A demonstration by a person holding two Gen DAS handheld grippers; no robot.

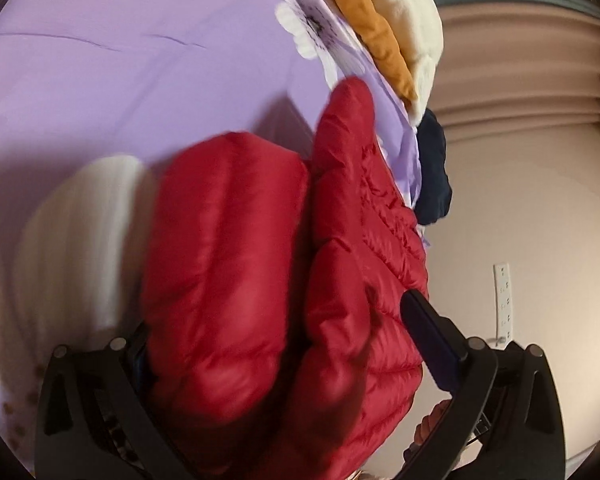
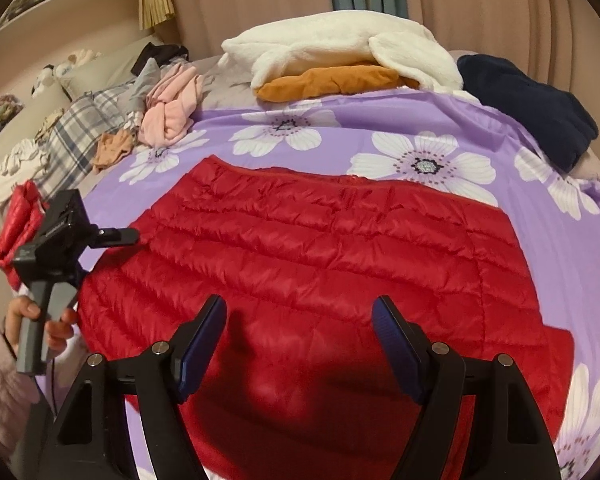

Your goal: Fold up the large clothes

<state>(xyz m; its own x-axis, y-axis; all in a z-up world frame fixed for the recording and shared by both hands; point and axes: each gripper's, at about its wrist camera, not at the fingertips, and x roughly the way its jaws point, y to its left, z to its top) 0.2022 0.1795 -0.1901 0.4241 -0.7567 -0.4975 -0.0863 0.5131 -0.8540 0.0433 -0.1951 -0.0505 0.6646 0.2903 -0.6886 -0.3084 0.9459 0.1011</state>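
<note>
Red quilted jacket [image 2: 300, 248] spread flat on a bed with a purple cover [image 2: 480, 136] printed with white flowers. Its long axis runs across the right wrist view, left to right; the straight zipped edge lies on the far side, and the near part passes under the right claw [image 2: 300, 344]. The shell is glossy, puffy and stitched in parallel horizontal channels, lightly creased. A loose part of the jacket is raised at the left, beside the left claw [image 2: 118, 237], which a hand [image 2: 40, 320] holds by its grey handle. In the left wrist view this red padding bulges, blurred, between the widely spread jaws, without visible pinching. The right claw hovers above the jacket, jaws apart and empty. Beyond lie a fluffy white garment [image 2: 340, 48], an orange garment [image 2: 332, 80] and a dark navy garment [image 2: 532, 104].
</note>
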